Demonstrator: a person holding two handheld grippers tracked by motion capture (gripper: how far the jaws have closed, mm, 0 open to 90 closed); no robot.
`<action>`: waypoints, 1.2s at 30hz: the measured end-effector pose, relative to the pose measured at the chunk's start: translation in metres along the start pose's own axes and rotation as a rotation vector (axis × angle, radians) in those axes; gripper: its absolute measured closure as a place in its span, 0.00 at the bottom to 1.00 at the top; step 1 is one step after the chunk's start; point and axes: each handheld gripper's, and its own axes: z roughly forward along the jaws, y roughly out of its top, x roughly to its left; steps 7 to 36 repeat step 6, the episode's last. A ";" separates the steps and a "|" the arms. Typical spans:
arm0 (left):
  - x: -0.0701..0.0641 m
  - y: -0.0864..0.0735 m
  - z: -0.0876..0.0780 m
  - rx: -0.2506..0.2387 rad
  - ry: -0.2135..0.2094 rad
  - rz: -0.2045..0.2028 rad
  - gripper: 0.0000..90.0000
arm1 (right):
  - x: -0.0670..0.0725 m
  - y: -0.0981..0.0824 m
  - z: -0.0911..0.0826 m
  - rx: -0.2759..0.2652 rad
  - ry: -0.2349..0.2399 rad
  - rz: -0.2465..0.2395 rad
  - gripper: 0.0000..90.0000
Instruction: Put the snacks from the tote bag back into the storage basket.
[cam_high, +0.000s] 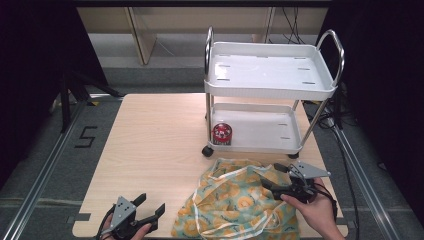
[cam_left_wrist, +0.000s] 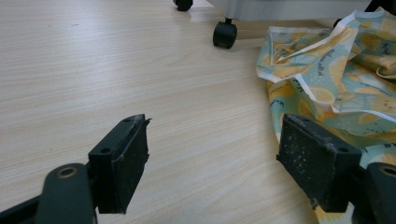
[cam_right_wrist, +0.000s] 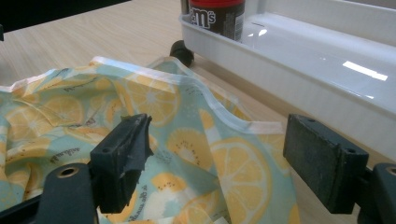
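Spilling off the table edge (cam_high: 150, 150), lemon-print cloth (cam_high: 235, 205), can (cam_high: 222, 133) label half-legible

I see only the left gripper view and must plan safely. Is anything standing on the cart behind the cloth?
Observer: Yes, a red can stands on the cart's lower shelf, at its left front corner.
Operator: And the top shelf?
Observer: The top shelf carries nothing.
Operator: Where is the right claw?
Observer: The right claw is open, low over the right part of the lemon-print cloth, holding nothing.
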 end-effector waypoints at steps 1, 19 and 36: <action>0.000 0.000 0.000 -0.001 -0.001 0.001 0.26 | 0.000 0.000 -0.001 -0.001 -0.010 -0.005 0.26; 0.000 0.000 0.000 0.001 0.000 0.006 0.26 | -0.006 -0.002 -0.002 -0.030 -0.029 -0.048 0.26; 0.000 0.000 0.000 0.001 0.000 0.006 0.26 | -0.006 -0.002 -0.002 -0.030 -0.029 -0.048 0.26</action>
